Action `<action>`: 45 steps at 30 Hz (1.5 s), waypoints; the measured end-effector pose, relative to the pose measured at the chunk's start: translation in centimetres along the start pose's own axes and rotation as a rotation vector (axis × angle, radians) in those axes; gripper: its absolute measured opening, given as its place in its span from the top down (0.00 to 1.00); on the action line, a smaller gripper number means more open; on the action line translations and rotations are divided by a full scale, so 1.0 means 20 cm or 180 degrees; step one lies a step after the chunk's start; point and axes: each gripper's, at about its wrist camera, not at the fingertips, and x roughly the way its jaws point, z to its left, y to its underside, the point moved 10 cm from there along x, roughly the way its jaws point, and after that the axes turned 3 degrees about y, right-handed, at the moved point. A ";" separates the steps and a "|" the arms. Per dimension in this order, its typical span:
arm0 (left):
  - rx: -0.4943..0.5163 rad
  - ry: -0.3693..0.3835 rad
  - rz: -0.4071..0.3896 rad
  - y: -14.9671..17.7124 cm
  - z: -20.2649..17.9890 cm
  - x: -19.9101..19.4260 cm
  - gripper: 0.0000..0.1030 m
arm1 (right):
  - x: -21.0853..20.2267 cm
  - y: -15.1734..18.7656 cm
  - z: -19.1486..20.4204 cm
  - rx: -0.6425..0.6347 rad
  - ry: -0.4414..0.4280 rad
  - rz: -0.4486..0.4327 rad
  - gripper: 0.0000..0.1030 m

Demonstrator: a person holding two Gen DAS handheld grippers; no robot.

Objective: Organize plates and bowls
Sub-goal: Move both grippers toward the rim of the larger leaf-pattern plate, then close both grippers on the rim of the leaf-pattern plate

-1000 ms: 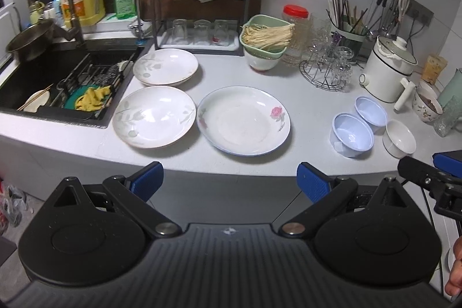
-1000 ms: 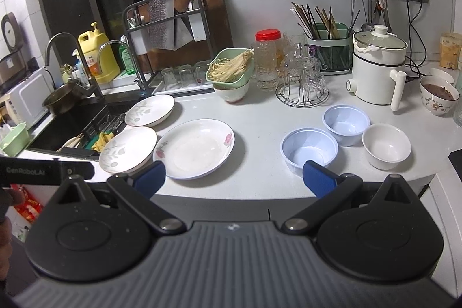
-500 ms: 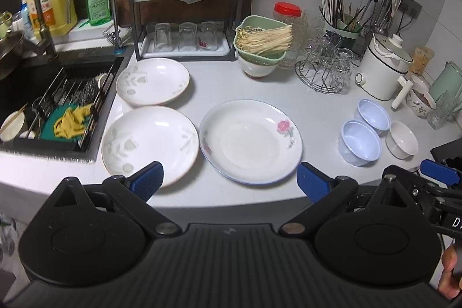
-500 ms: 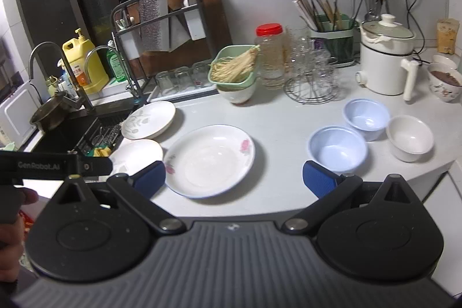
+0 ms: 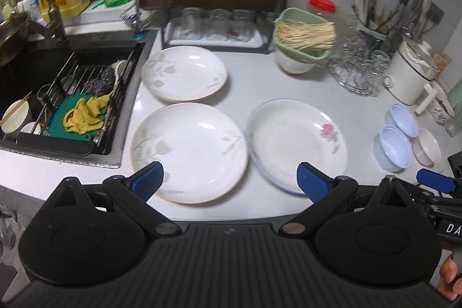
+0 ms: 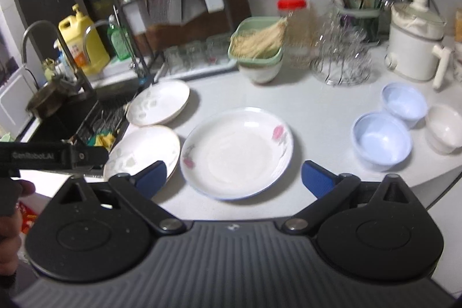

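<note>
- The rose plate (image 5: 297,140) lies flat, face up, near the front edge of the desk (image 5: 288,82); being round, it has no long axis, and in the left view its pink flower sits on the right of the rim.
- Two leaf plates lie flat to its left: the near plate (image 5: 189,150) just beside it, the far plate (image 5: 184,72) behind that, next to the sink (image 5: 34,82).
- Well to the right stand three upright bowls in a cluster: two blue bowls (image 6: 381,140) (image 6: 404,103) and a white bowl (image 6: 446,129).
- The left gripper (image 5: 229,178) hangs over the front edge of the desk, jaws wide apart and empty, one pad over the near plate, the other over the rose plate.
- The right gripper (image 6: 234,175) also has its jaws spread wide and empty, framing the rose plate.
- Compared with a second ago, both cameras have come closer and higher: the plates fill more of each view, and the pads now overlap plate rims rather than the desk's front face.
- No dish has shifted.
</note>
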 end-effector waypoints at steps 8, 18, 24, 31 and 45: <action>-0.0082 -0.0089 0.0136 -0.06 0.33 0.14 0.03 | 0.19 -0.01 0.23 -0.0070 -0.0092 0.0050 0.07; -0.0026 0.0046 0.0361 -0.14 0.61 0.45 0.03 | 0.43 0.03 0.43 0.0038 -0.0113 0.0169 0.07; 0.0010 0.0299 0.0394 -0.14 0.68 0.60 0.04 | 0.59 0.11 0.49 0.0377 -0.0173 0.0459 0.26; 0.0087 0.0512 0.0484 -0.15 0.74 0.76 0.16 | 0.73 0.19 0.51 0.0666 -0.0009 0.0714 0.52; 0.0228 0.0859 0.0768 -0.17 0.72 0.99 0.47 | 0.90 0.23 0.52 0.0964 0.0171 0.0836 0.85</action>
